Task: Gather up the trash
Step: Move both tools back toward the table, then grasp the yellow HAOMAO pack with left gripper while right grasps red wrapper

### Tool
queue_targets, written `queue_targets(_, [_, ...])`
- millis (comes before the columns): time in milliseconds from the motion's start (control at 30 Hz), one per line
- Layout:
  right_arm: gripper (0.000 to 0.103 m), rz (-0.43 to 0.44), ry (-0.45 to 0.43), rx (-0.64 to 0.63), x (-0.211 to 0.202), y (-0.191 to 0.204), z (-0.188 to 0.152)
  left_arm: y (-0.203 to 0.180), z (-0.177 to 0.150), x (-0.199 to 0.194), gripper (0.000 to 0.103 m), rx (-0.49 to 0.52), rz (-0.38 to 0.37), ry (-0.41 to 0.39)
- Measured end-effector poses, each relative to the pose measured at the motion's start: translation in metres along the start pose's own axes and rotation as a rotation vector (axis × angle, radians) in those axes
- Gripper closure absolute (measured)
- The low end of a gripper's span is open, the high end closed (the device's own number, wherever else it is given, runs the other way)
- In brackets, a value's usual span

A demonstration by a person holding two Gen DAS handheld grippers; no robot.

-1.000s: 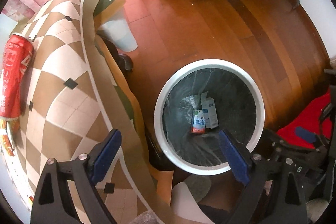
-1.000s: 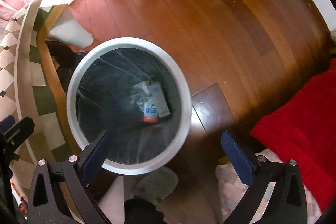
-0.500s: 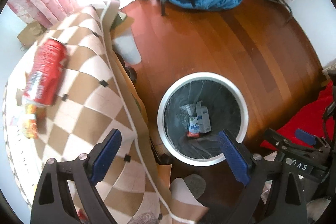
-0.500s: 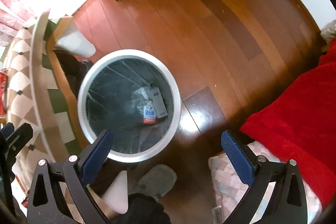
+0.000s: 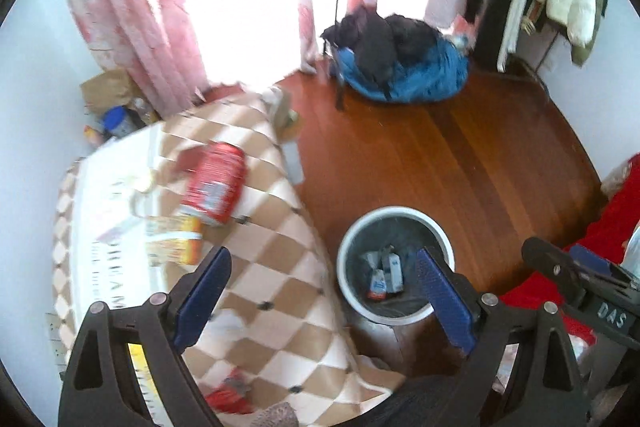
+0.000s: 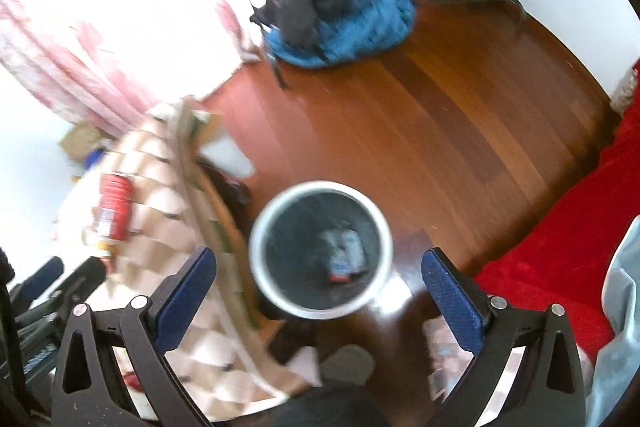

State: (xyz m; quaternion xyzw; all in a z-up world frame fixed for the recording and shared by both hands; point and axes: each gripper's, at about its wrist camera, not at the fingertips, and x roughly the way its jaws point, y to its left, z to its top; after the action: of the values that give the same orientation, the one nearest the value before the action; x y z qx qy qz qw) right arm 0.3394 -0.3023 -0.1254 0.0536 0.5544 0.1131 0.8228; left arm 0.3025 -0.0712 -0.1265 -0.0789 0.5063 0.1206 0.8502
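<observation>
Checkered tablecloth (image 5: 276, 291) carries red can (image 5: 214, 183) beside floor bin (image 5: 352, 235).

Glossy wood floor (image 5: 460, 155); checked cloth (image 5: 276, 267); shiny metal can (image 5: 214, 183); smooth white-rimmed bin (image 5: 396, 219); matt red blanket (image 6: 568, 259).

A checkered desk (image 5: 280, 279) is carrying a red can (image 5: 214, 183) lying on its side beside an orange packet (image 5: 176, 245). The wooden floor (image 5: 460, 163) is bearing a white-rimmed bin (image 5: 442, 233) and blue bedding (image 5: 420, 79).
</observation>
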Motion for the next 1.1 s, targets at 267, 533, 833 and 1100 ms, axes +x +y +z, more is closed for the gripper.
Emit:
queue_targets(267, [0.000, 0.154, 0.090, -0.121, -0.010, 0.107, -0.053, 0.116, -0.058, -0.029, 0.009, -0.108, 0.150, 0.009])
queue_targets(533, [0.000, 0.257, 0.322, -0.168, 0.069, 0.188, -0.164, 0.225, -0.170, 0.011, 0.009, -0.294, 0.270, 0.187])
queue_targets(833, [0.030, 0.203, 0.384, -0.222, 0.128, 0.238, -0.231, 0.260, -0.242, 0.050, 0.009, -0.354, 0.287, 0.328])
queue_targets(1100, [0.075, 0.130, 0.309, -0.250, 0.140, 0.234, -0.232, 0.249, -0.228, 0.068, 0.010, -0.373, 0.166, 0.325])
